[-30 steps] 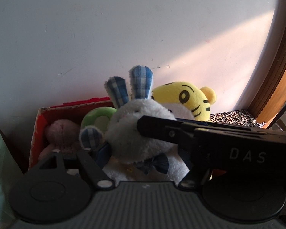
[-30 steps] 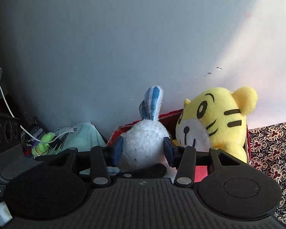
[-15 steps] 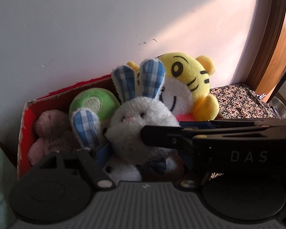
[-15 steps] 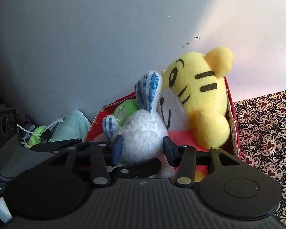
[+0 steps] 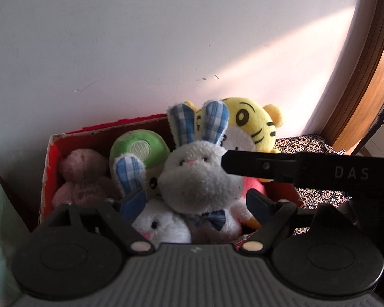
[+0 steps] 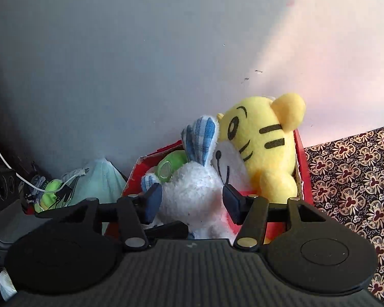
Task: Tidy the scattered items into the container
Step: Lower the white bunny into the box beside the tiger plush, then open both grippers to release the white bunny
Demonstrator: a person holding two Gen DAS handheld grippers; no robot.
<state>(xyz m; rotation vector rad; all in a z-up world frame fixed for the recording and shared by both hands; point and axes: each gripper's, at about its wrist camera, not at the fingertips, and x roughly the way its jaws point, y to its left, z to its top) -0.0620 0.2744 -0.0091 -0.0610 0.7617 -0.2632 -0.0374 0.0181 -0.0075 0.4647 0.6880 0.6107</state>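
**Clerk:** While you read them off, I'll log them. Container first?

**Operator:** Item one, red box [image 5: 51, 153], standing against the white wall [image 5: 140, 51]. From my left wrist view I count, left to right inside it: pink plush [image 5: 80, 176], green round plush [image 5: 139, 149], white plush face [image 5: 161, 226] low at the front, yellow tiger [image 5: 253, 130] at the right end.

**Clerk:** And the rabbit?

**Operator:** Item two, white rabbit with blue checked ears [image 5: 199, 179], upright over the middle of the box, leaning against the tiger. My right hand-held gripper [image 6: 192, 200] has it: the blue pads sit either side of its body [image 6: 194, 194], pressed into the fur on both flanks, so the grip is closed on the toy at about body width.

**Clerk:** Left side?

**Operator:** My left hand-held gripper [image 5: 197, 204] is spread wide, its fingertips flanking the rabbit below the head. One pad lies by the checked paw; I cannot tell whether either pad touches. It holds nothing that I can see.

**Clerk:** Surroundings?

**Operator:** Patterned cloth [image 6: 350, 179] covers the surface right of the box. Pale green bag [image 6: 99, 179] just left of the box, white cable [image 6: 2, 158] beyond it.
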